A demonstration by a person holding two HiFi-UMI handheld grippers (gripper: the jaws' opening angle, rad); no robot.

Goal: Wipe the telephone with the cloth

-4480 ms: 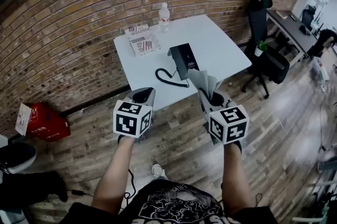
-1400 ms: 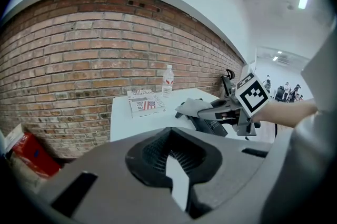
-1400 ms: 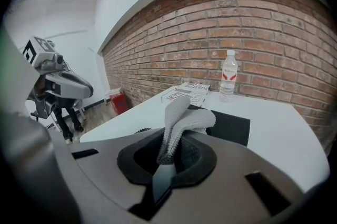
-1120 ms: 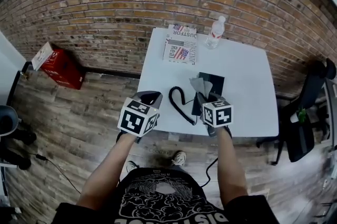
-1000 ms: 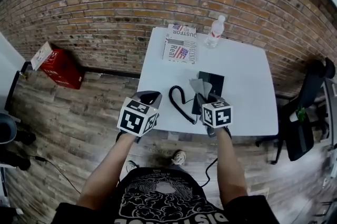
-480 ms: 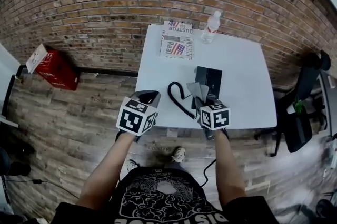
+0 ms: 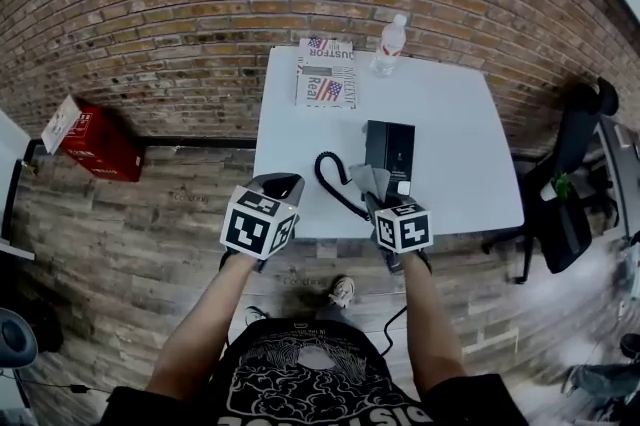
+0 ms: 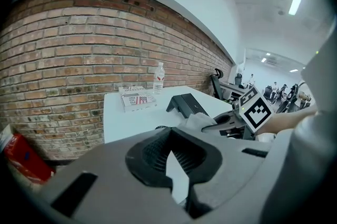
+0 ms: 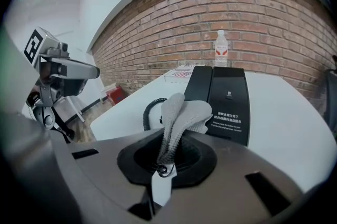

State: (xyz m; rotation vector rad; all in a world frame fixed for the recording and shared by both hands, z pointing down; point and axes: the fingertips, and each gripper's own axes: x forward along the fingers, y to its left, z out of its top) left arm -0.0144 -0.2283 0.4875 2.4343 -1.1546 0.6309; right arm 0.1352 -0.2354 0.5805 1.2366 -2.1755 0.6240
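Right gripper view: right gripper (image 9: 160,175) pinched grey cloth (image 9: 181,115), just before black telephone (image 9: 224,97).
Left gripper view: left gripper (image 8: 176,178) jaws pressed together, empty.
Head view: telephone lay on white table (image 7: 455,114); left gripper well left of telephone.

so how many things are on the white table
3: water bottle at the far edge, booklet beside it, telephone nearer the person. The cloth is in the right claw; none seems hidden.

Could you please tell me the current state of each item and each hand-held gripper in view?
left hand-held gripper: shut, empty.
right hand-held gripper: shut on the cloth.
cloth: bunched, standing up out of the jaws.
telephone: handset resting on its base.
water bottle: upright, capped.
magazines: closed, stacked.
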